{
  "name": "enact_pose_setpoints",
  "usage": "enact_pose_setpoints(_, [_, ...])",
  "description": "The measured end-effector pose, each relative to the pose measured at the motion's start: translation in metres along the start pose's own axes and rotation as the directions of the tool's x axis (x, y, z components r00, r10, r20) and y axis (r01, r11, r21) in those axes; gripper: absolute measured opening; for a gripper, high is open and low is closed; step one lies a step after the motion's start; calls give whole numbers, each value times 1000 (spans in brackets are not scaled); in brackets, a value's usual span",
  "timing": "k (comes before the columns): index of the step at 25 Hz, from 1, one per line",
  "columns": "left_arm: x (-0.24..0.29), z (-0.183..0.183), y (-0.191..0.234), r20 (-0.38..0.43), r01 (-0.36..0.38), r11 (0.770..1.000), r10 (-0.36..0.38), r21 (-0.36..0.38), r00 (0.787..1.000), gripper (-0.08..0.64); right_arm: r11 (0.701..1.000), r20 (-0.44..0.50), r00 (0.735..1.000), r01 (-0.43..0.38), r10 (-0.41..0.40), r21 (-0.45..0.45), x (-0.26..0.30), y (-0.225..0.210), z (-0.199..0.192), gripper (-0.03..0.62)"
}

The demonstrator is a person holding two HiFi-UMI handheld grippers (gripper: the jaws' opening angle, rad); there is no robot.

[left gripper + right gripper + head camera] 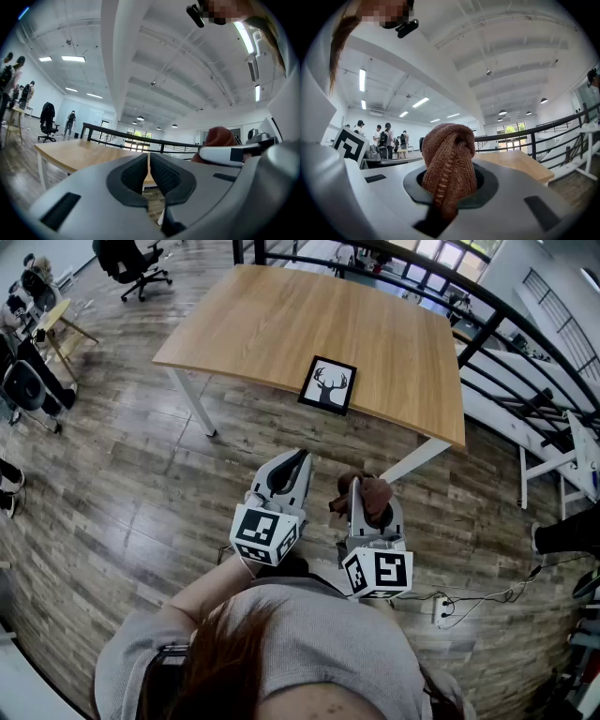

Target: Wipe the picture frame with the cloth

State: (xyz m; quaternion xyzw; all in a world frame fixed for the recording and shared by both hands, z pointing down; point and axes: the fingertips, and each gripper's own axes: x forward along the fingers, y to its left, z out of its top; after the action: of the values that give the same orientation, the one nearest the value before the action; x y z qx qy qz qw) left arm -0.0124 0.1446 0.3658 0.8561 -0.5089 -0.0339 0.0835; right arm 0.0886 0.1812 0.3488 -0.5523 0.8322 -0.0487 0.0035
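Note:
A black picture frame point(328, 384) with a white deer-head print lies flat near the front edge of the wooden table point(281, 324). My right gripper point(364, 495) is shut on a bunched brown cloth point(368, 497), which fills the right gripper view as a knitted wad point(451, 164) pinched between the pads. Beside it, my left gripper point(298, 461) is shut with nothing in it; its dark pads point(133, 176) meet in the left gripper view. Both grippers hang level over the floor, short of the table. The brown cloth point(220, 138) also shows at the right of the left gripper view.
White table legs point(192, 399) stand between me and the table top. A black railing point(506, 324) runs behind the table on the right. A power strip point(441, 610) and cable lie on the wood floor at my right. Office chairs point(136, 263) and people stand far left.

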Motion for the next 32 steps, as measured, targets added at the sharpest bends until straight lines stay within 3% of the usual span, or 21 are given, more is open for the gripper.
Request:
enact_pose_setpoints(12, [38,-5,2,-9,24,999,-24,43,1000,11,1000,28,999,-22,22,-2,38,-22,7,74])
enact_pose_setpoints(15, [63,-11,18,-32,28,999,-28,16,999,11,1000,26,1000,-16,16,-10,60,-31,7,74])
enact_pose_setpoints(22, [142,-5,60,-57,92,995,-90,27,994,11,1000,-9,1000,-14,13,-25,148,-51,0,74])
enact_pose_setpoints(29, [223,25,110,-48,166,985,-164,44,985,11,999,31,999,37,-37,2,247,-78,26,74])
enact_pose_setpoints(32, [240,27,126,-61,209,978,-208,11,976,11,999,36,998,53,-53,2,273,-82,28,74])
